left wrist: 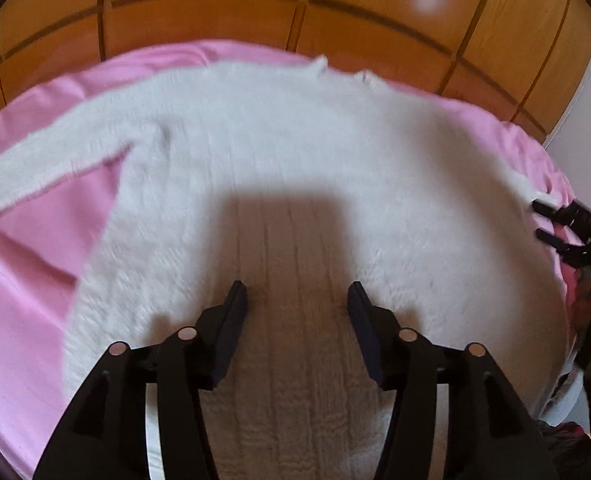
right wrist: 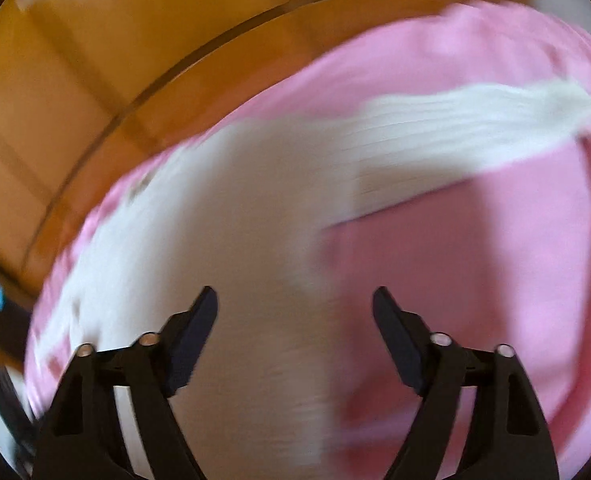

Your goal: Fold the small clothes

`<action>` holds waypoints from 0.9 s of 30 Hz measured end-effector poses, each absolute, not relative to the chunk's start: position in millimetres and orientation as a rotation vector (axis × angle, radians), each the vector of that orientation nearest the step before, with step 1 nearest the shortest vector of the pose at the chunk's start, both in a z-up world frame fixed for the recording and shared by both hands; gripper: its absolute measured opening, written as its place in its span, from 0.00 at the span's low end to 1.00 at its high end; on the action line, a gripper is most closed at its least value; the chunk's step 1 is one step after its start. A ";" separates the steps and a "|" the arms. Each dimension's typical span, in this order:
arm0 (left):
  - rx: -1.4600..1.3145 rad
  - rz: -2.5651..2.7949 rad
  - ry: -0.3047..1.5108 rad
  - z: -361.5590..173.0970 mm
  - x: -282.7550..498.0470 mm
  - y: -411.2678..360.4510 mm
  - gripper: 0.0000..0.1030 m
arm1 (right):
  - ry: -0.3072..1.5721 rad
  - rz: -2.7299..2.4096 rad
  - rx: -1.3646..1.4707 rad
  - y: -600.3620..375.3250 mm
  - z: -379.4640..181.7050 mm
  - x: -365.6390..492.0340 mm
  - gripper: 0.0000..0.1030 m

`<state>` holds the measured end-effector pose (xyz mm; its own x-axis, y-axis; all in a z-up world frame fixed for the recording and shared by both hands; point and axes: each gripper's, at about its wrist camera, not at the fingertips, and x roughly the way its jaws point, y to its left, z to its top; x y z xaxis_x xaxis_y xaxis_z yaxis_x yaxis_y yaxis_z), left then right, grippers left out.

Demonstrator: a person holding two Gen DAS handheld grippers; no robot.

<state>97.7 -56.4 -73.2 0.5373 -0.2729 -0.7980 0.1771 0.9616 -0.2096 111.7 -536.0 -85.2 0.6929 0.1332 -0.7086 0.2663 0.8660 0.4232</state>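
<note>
Orange wooden panels (left wrist: 215, 20) are closing off the far side, and in front of them a pink sheet (left wrist: 27, 300) is covering the surface where I am working. Lying flat on that sheet is a white fuzzy sweater (left wrist: 295, 140), hem toward me, neckline toward the panels, so its long axis is running straight away from my left gripper (left wrist: 297, 296).

That gripper is hovering above the ribbed hem, jaws spread and holding nothing, its shadow falling on the lower body of the garment. One sleeve (left wrist: 43, 176) is stretching out to the left of it, across the pink.

My right gripper (right wrist: 295, 300) is also spread and empty. Its view is badly smeared, but I am making out the sweater's edge running up between its fingers, and the other sleeve (right wrist: 475, 116) reaching out ahead and to the right. From the left camera this gripper is showing at the garment's right edge.

I am judging that no fold is made yet. Each sleeve is lying out on its own gripper's side, so each arm is nearer to its own, and the coming fold would bring sleeve ends inward across the body.
</note>
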 end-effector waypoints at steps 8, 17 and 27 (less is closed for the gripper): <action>-0.120 -0.255 0.983 -74.9 102.2 -50.3 0.54 | 0.704 -0.400 0.870 -704.7 -109.5 110.8 0.53; -0.091 -0.228 0.996 -74.3 104.8 -61.8 0.59 | 0.691 -0.544 0.927 -778.6 -104.2 144.1 0.16; -0.084 -0.224 1.004 -73.5 110.6 -63.8 0.60 | 0.682 -0.582 0.652 -768.5 -54.7 150.1 0.04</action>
